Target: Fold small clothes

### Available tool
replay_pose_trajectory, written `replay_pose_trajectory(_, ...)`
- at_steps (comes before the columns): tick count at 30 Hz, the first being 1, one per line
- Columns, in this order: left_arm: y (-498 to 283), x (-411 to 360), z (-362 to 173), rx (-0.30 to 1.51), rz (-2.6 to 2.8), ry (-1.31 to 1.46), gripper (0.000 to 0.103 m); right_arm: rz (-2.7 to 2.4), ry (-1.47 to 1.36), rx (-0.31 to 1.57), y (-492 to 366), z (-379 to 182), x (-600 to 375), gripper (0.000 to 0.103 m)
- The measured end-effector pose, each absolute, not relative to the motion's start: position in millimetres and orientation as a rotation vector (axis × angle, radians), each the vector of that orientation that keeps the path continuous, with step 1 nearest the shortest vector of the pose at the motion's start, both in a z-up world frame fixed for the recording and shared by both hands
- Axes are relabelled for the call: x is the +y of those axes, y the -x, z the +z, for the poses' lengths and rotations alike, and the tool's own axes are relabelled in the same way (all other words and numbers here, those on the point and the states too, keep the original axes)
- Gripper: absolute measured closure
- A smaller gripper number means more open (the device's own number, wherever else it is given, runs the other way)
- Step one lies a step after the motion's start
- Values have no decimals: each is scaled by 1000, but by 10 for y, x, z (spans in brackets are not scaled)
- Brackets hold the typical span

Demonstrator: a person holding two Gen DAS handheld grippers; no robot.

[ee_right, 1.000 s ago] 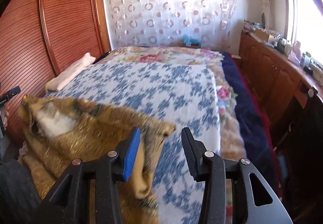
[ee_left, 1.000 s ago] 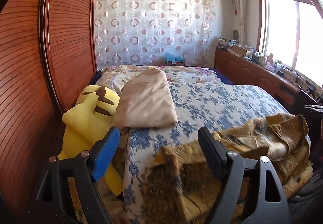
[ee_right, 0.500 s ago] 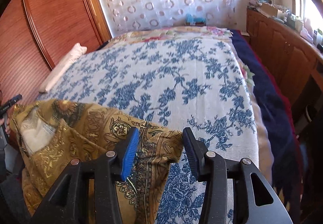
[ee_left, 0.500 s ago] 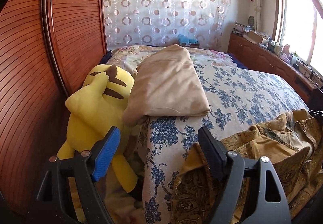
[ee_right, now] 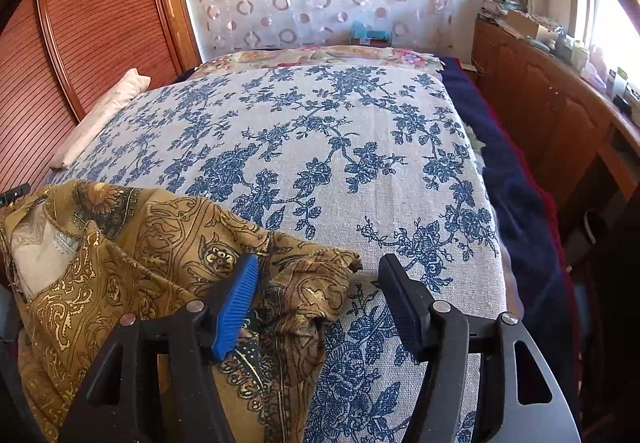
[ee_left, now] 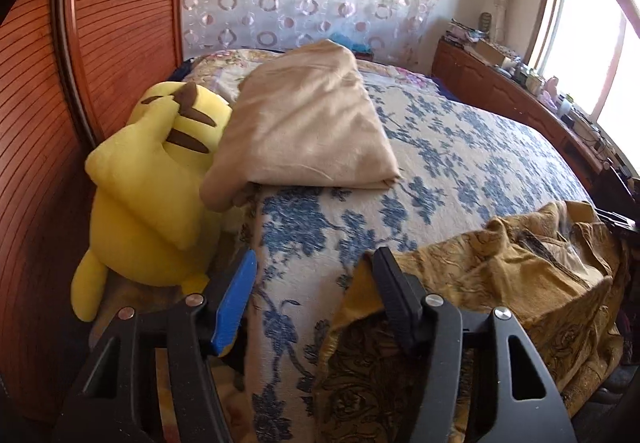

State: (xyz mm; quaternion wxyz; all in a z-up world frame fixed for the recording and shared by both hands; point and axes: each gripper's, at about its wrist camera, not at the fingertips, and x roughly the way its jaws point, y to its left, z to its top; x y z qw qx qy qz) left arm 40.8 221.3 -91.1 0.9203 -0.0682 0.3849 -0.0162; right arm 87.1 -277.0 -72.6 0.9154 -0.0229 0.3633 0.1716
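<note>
A gold paisley garment (ee_left: pixel 500 283) lies crumpled at the near edge of the bed, also in the right wrist view (ee_right: pixel 132 263). My left gripper (ee_left: pixel 316 283) is open, its right finger over the garment's left edge, the bedspread showing between the jaws. My right gripper (ee_right: pixel 320 291) is open, with the garment's right corner lying between the jaws. Neither holds the cloth.
The bed carries a white bedspread with blue flowers (ee_right: pixel 340 147). A folded beige cloth (ee_left: pixel 308 123) and a yellow plush toy (ee_left: pixel 152 183) sit at the left, against a wooden wardrobe (ee_left: pixel 100 43). A wooden cabinet (ee_right: pixel 560 103) stands along the right under the window.
Both grippers have moved forward and lower toward the bed. The garment has settled onto the bedspread. The right gripper's jaws have opened wider.
</note>
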Motion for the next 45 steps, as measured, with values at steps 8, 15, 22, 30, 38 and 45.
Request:
replay_pose_trajectory(8,-530,1947,-992,859,-131,127,67,371,16,741,-891,-753,-2819,38)
replay_pose_trajectory(15,-637,1886,-1044,909,-147,128,73,409,-13,741,-888,-768,-2852,44)
replay_pose_trajectory(22,-620,1878,-1026,917,-217,175,98,482,26,750,-831,-784,-2721,93)
replay_pose_trajectory(30,-217,1769,-395,723,-238,170,100,476,52,580,-473,-343,-2771,96)
replay_pose_trajectory(38,199,1589,352,511,-224,104,100,457,65,360,74,452,-2954,97)
replay_pose_trajectory(45,240,1540,963,341,-203,79,100,414,123,200,367,1100,-3052,97)
